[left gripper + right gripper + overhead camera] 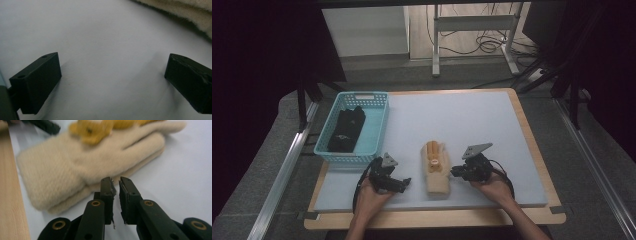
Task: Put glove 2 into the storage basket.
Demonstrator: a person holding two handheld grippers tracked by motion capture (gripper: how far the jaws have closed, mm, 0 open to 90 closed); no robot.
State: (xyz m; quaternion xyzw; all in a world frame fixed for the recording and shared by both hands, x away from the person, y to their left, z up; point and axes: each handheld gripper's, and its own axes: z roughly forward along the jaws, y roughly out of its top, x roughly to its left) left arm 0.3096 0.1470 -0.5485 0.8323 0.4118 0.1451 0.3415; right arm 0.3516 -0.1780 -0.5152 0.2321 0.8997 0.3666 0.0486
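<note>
The jaws of the right gripper (115, 186) are almost closed, with only a thin slit between them, and nothing is held. Just beyond their tips, toward 11 o'clock in the right gripper view, the cream glove (82, 165) is lying flat on the mat; whether the tips touch its edge cannot be told. The jaws of the left gripper (112, 72) are spread wide and are empty; the glove's cuff is seen at 1 o'clock from them.

From above, the glove (436, 172) is found between both grippers, its long axis running from 6 to 12 o'clock, fingers pointing away. The right gripper (457, 172) is judged nearer than the left gripper (406, 183). A blue basket (377, 125) with dark gloves (347, 129) stands at 10 o'clock.
</note>
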